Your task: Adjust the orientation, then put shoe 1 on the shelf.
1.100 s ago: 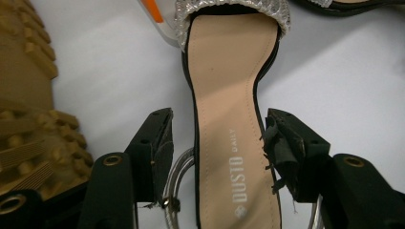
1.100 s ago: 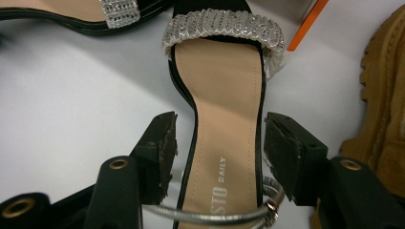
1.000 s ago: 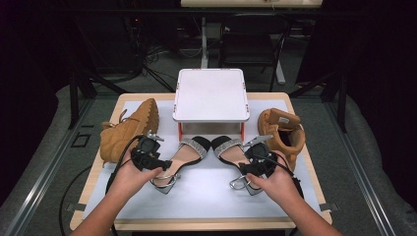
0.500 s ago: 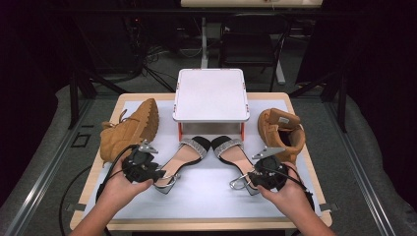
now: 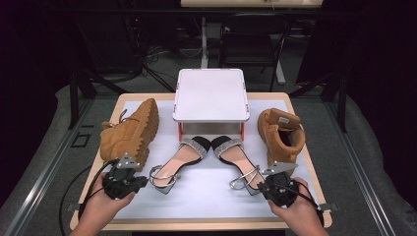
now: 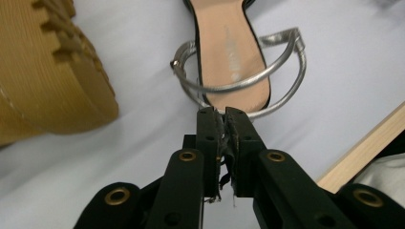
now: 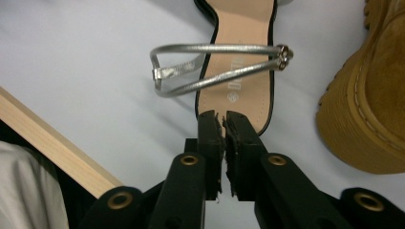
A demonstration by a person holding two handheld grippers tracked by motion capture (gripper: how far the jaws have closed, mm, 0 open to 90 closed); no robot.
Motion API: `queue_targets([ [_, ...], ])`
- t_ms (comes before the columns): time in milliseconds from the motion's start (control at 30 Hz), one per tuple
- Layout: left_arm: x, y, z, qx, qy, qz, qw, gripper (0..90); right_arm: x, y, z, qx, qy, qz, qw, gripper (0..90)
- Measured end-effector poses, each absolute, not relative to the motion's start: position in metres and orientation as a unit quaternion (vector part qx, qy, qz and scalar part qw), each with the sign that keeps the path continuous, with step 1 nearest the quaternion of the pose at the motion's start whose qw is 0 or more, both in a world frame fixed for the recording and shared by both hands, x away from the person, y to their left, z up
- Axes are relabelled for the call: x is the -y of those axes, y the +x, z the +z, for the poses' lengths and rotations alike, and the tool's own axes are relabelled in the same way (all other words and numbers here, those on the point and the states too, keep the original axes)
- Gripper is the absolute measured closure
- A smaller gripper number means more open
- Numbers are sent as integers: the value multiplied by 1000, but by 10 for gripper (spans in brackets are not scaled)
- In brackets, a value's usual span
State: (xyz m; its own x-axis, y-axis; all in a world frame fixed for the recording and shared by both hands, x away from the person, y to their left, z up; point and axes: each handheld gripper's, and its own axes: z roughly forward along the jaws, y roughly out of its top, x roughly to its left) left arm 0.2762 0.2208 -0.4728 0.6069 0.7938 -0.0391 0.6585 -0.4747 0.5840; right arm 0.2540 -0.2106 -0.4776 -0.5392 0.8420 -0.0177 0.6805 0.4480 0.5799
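The white stand (image 5: 210,96) at the back middle of the desk (image 5: 300,142) serves as the landmark. Just in front of it lie two silver-strapped sandals, toes toward the stand and heels fanning outward toward the person. The left sandal (image 5: 178,160) runs from below the stand's left leg down and to the left; the right sandal (image 5: 237,160) runs from below the right leg down and to the right.

The left claw (image 5: 142,179) sits in front of and to the left of the stand, just beside the heel end of the left sandal. In the left gripper view its jaws are pressed together with nothing between them, having just been closing, and their tips lie right at the sandal's heel edge (image 6: 234,52); whether they touch it I cannot tell.

The right claw (image 5: 263,187) sits in front of and to the right of the stand, at the heel end of the right sandal. In the right gripper view its jaws are likewise pressed together on nothing, having just been closing, with the tips over the sandal's heel (image 7: 239,81).

A tan boot (image 5: 130,132) lies on its side left of the stand, sole facing the sandals. A second tan boot (image 5: 281,135) stands upright right of the stand.
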Motion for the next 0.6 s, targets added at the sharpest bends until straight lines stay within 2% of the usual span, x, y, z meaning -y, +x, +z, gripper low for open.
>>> queue_targets([
  [167, -228, 274, -482, -432, 850, 110, 281, 891, 213, 256, -483, -837, 464, 255, 142, 885],
  [433, -231, 275, -499, -443, 845, 103, 280, 896, 217, 258, -495, -835, 471, 254, 130, 900],
  [600, -229, 276, -506, -444, 845, 99, 281, 896, 218, 259, -498, -833, 473, 251, 143, 900],
])
